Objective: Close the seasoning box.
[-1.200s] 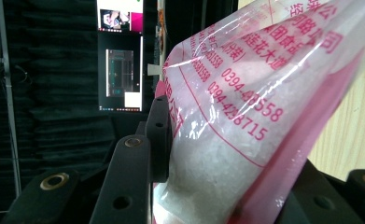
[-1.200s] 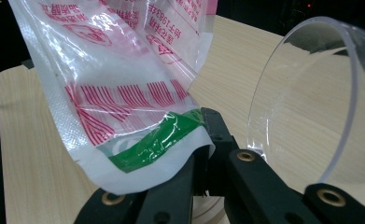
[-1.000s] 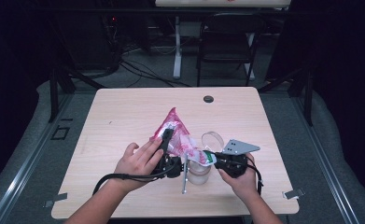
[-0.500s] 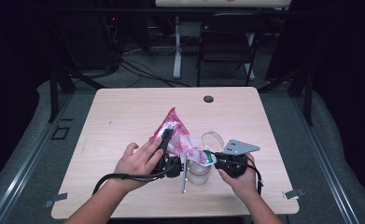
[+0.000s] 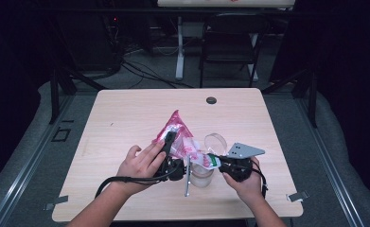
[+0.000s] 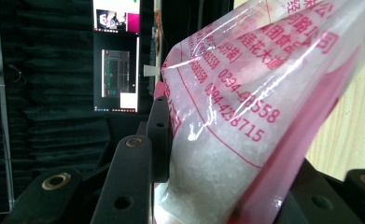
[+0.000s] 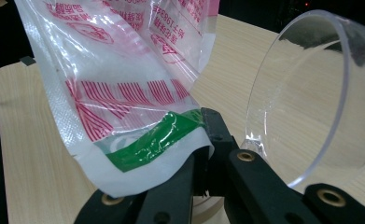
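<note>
Pink bag [image 5: 180, 137] at worktop [image 5: 126, 123] centre, gripped bodily by left tool [image 6: 217, 186], corner pinched tight in right tool [image 7: 203, 154] (jar [image 5: 202, 174] at six o'clock). Risk: slipping corner, spilled granules.

The clear plastic bag [image 6: 245, 140] carries red printing: the numbers "0394-4…558" and, just below them, "0394-4258715", with red Chinese characters above that include "大道". Near the green band at the bag's corner, the red print is too crumpled to read.
</note>
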`<action>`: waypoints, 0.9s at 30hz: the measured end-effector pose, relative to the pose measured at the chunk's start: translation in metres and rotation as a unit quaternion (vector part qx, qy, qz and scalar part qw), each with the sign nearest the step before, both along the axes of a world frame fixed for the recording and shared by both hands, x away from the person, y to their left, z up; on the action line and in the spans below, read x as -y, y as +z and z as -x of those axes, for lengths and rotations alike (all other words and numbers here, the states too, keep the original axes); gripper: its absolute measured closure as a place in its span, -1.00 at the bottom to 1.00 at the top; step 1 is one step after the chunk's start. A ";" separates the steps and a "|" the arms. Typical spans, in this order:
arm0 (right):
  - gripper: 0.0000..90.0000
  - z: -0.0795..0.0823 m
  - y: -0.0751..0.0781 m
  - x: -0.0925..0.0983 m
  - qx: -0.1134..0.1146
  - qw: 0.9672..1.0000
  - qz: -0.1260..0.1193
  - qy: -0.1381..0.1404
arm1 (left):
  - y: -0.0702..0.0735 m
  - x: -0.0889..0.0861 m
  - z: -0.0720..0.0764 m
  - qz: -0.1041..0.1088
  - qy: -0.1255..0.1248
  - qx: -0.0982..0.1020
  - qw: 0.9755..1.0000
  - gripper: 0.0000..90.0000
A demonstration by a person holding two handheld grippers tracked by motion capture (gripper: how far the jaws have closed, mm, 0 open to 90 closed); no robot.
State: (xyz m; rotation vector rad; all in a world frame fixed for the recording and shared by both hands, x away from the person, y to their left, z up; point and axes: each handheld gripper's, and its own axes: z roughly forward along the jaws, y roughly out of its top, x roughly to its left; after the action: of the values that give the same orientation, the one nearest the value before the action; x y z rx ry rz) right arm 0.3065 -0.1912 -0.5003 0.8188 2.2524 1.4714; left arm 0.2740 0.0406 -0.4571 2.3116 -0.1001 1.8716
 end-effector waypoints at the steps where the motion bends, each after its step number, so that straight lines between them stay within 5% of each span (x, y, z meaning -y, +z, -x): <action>1: 1.00 0.000 0.000 0.000 0.000 1.000 0.000 -0.001 | 0.001 0.001 0.001 -0.004 0.005 -0.003 1.000 0.51; 27: 1.00 0.003 0.000 0.002 -0.003 1.000 -0.004 -0.002 | 0.002 0.003 0.002 -0.004 0.000 -0.003 1.000 0.51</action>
State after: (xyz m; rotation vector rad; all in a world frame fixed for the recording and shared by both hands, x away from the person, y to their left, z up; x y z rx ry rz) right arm 0.3032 -0.1934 -0.5003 0.8318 2.2495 1.4791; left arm 0.2717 0.0378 -0.4546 2.3229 -0.1086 1.8667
